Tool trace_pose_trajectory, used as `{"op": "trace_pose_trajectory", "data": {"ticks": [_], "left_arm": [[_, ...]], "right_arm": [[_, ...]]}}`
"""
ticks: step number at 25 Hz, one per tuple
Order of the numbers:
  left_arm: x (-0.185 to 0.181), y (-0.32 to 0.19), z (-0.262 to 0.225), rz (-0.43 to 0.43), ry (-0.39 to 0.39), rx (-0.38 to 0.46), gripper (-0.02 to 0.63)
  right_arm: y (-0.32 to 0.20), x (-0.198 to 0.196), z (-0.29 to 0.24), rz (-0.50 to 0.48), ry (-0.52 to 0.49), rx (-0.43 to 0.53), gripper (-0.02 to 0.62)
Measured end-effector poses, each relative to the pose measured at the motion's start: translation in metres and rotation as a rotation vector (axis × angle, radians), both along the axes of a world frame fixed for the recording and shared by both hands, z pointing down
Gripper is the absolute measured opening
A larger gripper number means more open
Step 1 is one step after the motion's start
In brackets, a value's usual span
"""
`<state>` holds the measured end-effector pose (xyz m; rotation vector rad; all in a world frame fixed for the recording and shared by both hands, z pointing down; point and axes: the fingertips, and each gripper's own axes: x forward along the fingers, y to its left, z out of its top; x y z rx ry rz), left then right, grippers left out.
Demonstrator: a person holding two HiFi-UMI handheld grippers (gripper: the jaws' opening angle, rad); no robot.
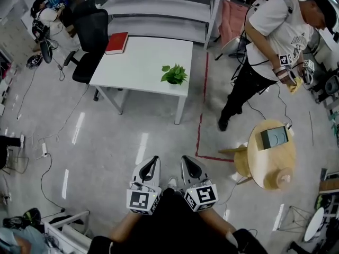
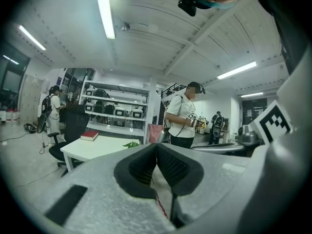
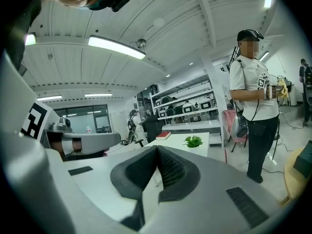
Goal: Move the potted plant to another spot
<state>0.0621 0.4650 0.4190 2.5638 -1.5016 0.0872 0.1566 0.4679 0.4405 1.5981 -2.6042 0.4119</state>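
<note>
Potted plant (image 1: 174,74) on white table (image 1: 142,57)

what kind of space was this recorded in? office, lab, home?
Probably a robotics lab or data-collection workspace, not a home: metal shelving lined with equipment, cables trailing across the floor, and another person wearing marker-tagged gear. The white table with the potted plant stands nearby.

Ahead of the fingers (image 1: 150,169) were one white worktop (image 1: 143,62), one potted plant (image 1: 174,74), one red book (image 1: 117,42) and one black chair (image 1: 92,33). Right of them were one round wooden table (image 1: 262,163) and one standing person (image 1: 270,30); far left, another person (image 1: 45,18).
</note>
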Motion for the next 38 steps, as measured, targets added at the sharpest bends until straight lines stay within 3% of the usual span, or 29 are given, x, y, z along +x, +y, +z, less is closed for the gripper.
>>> {"op": "trace_pose_trajectory", "data": {"ticks": [13,25,38], "left_arm": [[0.000,-0.047,0.013,-0.017,0.001,-0.013,0.017],[-0.022,-0.160,0.022,0.020,0.021,-0.058,0.017],[-0.057,-0.272,0.020,0.129,0.035,-0.065,0.017]], "right_arm": [[-0.047,0.005,0.015,0.003,-0.007,-0.022,0.012],[-0.156,-0.020,0.023,0.026,0.023,-0.057,0.012],[-0.264,-0.051,0.041,0.124,0.078,-0.095,0.012]]}}
